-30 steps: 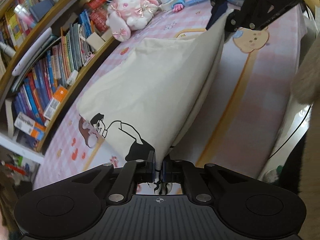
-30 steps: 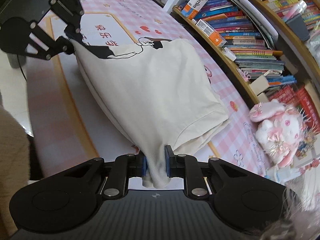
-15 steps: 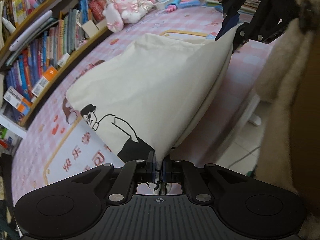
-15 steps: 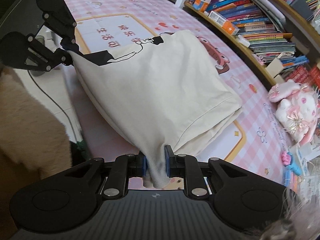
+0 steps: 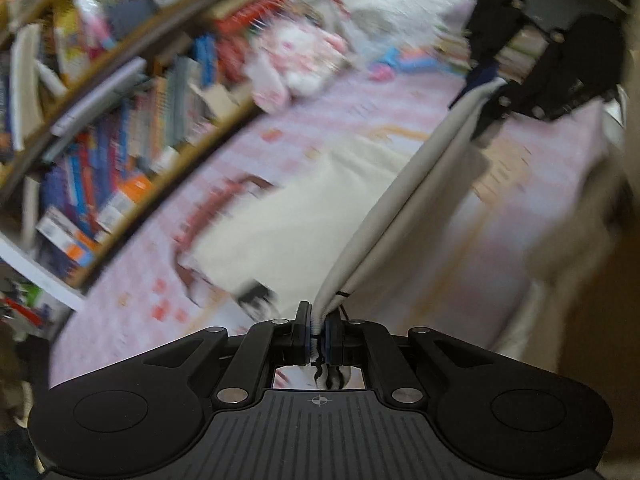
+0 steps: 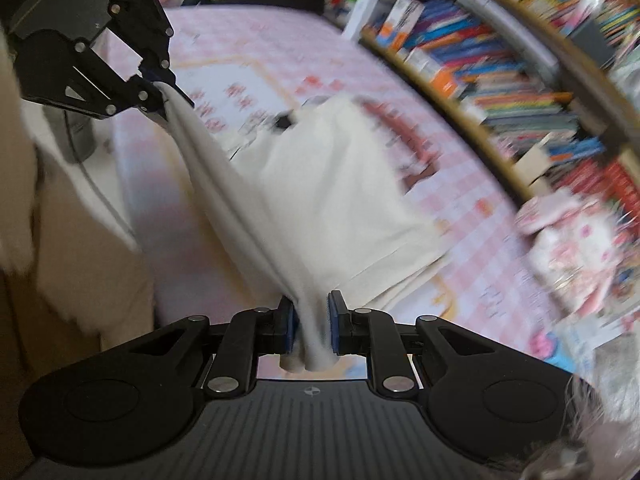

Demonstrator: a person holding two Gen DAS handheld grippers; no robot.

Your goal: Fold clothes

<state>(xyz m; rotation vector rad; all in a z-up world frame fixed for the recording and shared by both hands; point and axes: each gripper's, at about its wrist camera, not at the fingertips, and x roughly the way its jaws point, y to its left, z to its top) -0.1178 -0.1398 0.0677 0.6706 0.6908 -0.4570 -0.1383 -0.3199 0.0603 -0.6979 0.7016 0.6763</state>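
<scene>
Both grippers are clamped on the same cream garment (image 6: 320,200), one at each end of a raised edge. The left gripper (image 5: 318,338) has its jaws pressed almost together on a thin pinch of the hem, a dark bit of the print hanging just behind the pads. The right gripper (image 6: 312,330) has its jaws a little wider apart, closed on a thicker bunched wad of the cloth that pokes out below them. Between the two the held edge is pulled into a taut band in the air, while the rest of the garment drapes down and lies on the pink checked desk (image 6: 256,48). Along the far side of the desk runs a bookshelf (image 5: 120,128) crammed with books, and a pink plush toy (image 6: 568,248) sits beside it. Both views are smeared with motion blur.
</scene>
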